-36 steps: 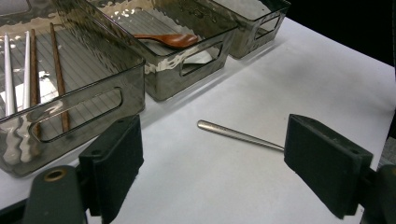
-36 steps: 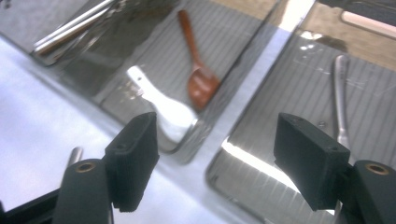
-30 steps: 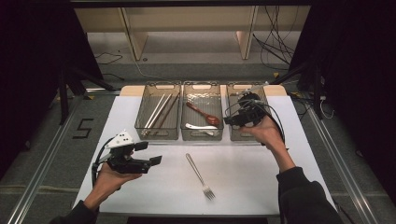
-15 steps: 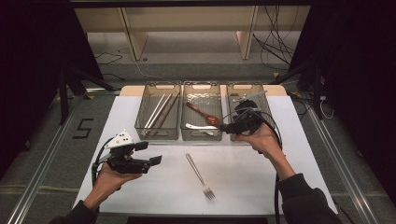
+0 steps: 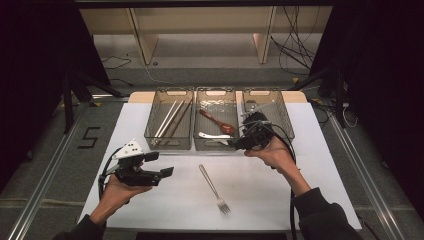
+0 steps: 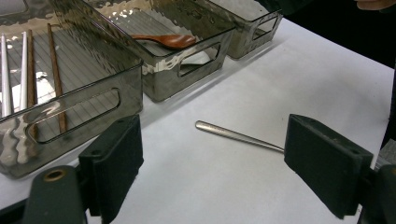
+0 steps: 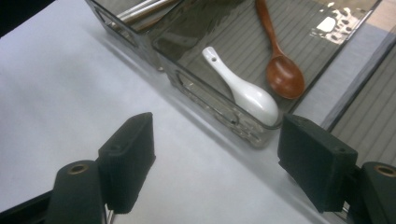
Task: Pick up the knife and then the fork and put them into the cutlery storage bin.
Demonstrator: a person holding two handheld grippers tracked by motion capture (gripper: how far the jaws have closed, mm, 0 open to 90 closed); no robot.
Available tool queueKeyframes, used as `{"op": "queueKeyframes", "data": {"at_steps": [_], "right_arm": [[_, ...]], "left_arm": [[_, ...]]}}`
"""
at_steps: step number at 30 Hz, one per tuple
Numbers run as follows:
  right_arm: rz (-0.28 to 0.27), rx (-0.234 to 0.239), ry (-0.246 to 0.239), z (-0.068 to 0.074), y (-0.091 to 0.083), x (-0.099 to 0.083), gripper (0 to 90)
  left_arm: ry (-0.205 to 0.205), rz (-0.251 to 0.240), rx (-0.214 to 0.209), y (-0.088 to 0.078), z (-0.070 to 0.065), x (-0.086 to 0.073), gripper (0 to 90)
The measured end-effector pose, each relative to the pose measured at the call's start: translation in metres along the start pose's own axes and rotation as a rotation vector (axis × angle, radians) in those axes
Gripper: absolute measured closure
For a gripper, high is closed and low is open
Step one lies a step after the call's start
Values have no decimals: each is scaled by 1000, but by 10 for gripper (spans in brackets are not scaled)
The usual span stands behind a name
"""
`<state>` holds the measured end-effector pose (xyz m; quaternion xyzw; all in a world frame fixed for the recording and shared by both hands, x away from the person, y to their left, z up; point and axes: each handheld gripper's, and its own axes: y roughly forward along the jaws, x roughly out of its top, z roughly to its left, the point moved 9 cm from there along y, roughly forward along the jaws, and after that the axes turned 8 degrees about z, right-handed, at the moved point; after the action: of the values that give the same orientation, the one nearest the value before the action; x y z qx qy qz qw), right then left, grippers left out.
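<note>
A white bench [image 5: 150,125] is carrying three clear trays [image 5: 217,145]. Both claws are gaping empty: left claw [image 5: 162,164], right claw [image 5: 239,142]. Between them is lying a steel fork [image 5: 214,189], probably stiff, light and slippery; mid-handle looks the best place to pinch it.

fork [image 6: 238,135]: tines hidden behind jaw | chopsticks [image 6: 28,79]: tops cut off by edge

White-topped table [image 5: 325,165] on a grey floor [image 5: 45,165]; a black "5" [image 5: 89,137] is marked on the floor at left. Metal rails [image 5: 40,192] run along both sides. Behind: pale wooden shelf unit [image 5: 200,20], loose black cables [image 5: 295,45] on the floor. Dark curtains [image 5: 30,60] flank both sides. Lighting falls on the centre; edges dim.
</note>
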<state>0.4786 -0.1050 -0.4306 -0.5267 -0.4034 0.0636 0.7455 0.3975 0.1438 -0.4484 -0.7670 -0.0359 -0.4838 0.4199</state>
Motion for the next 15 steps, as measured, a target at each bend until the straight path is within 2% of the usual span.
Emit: {"op": "queueKeyframes", "data": {"at_steps": [15], "right_arm": [[20, 12, -40, 14, 8, -1, 259]], "left_arm": [[1, -3, 0, 0, -1, 0, 189]]}}
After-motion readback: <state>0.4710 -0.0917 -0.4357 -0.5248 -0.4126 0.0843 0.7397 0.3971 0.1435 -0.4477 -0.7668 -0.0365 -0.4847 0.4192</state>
